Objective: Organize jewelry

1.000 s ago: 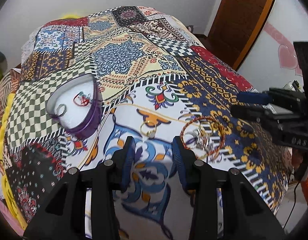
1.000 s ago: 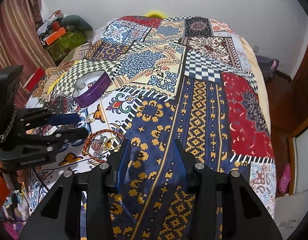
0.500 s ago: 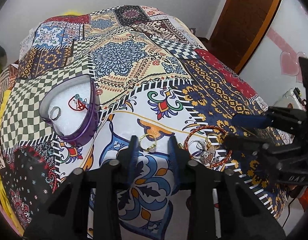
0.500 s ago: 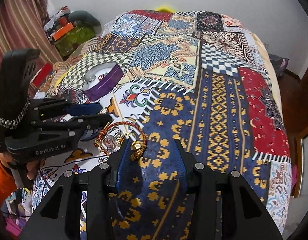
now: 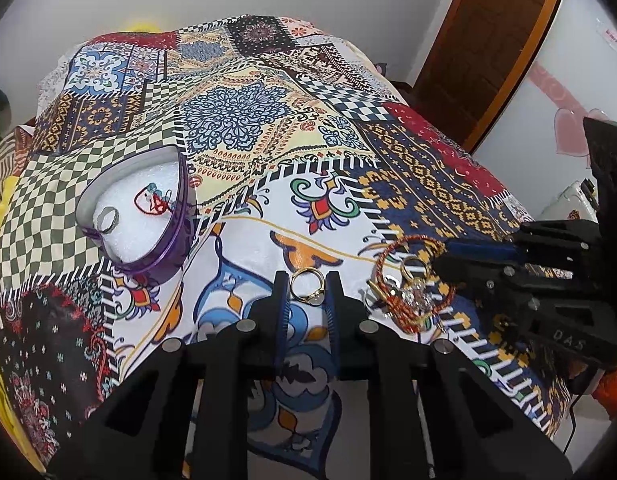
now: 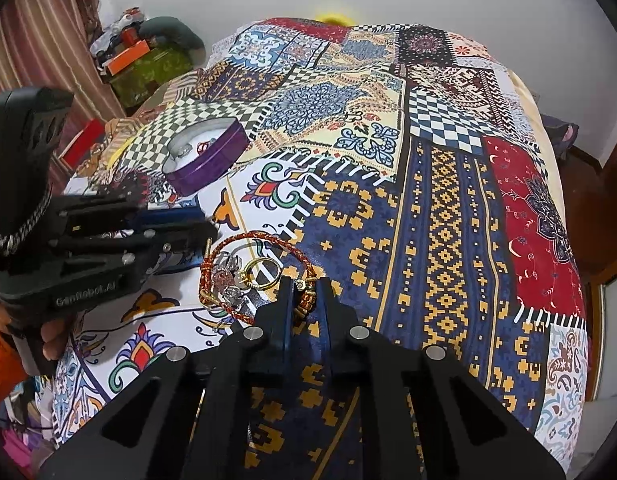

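A gold ring [image 5: 307, 286] lies on the patterned bedspread between the tips of my left gripper [image 5: 307, 294], whose jaws stand narrowly apart around it. A red braided bracelet [image 5: 408, 280] circles several rings and silver pieces to its right. My right gripper [image 6: 304, 296] has closed in on the bracelet's clasp end [image 6: 304, 300]; the jaws stand close on either side of it. A purple heart-shaped box [image 5: 148, 216] with white lining holds a silver ring and a red piece; it also shows in the right wrist view [image 6: 206, 156].
The bedspread [image 6: 448, 200] covers the whole bed. A wooden door [image 5: 488, 40] stands at the right. Boxes and clutter [image 6: 136, 56] sit beside the bed at the left, near striped curtains.
Both grippers have moved forward and down to the jewelry. The left jaws have narrowed around the gold ring. The right jaws have narrowed on the bracelet's clasp end.
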`<state>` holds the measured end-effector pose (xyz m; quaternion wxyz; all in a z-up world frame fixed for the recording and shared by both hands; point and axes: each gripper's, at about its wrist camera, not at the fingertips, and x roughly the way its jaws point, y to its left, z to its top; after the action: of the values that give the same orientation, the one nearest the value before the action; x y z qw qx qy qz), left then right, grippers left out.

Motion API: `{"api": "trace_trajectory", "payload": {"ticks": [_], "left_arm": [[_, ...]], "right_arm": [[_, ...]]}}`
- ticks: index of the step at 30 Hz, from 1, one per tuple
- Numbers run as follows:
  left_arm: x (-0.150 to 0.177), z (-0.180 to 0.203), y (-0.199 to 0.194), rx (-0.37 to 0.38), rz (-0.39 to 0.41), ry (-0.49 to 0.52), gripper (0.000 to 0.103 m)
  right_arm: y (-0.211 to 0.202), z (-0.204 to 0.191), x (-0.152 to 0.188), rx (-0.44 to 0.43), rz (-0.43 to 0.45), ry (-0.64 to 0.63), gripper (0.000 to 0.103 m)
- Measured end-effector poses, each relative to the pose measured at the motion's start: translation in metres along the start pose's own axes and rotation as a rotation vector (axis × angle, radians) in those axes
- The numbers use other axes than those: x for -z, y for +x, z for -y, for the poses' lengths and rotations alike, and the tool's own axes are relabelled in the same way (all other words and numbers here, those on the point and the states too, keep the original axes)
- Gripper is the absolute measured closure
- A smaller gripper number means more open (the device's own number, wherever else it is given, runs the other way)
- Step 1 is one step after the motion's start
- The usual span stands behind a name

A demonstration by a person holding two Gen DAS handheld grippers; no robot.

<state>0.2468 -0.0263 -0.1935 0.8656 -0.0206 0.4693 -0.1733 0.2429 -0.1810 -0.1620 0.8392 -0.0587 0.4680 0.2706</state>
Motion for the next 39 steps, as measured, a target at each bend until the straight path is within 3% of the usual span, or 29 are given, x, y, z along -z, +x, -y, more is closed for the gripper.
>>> {"api": "trace_trajectory", "payload": {"ticks": [17, 39], "left_arm": [[0.023, 0.014, -0.041, -0.031, 0.058, 0.004, 0.087], [0.003, -0.02, -0.11, -0.133, 0.217, -0.052, 0.087]], "right_arm": [[-0.036, -0.019, -0.02, -0.039, 0.103, 0.001, 0.093], [-0.062, -0.06, -0.072, -0.036, 0.241, -0.058, 0.093]]}}
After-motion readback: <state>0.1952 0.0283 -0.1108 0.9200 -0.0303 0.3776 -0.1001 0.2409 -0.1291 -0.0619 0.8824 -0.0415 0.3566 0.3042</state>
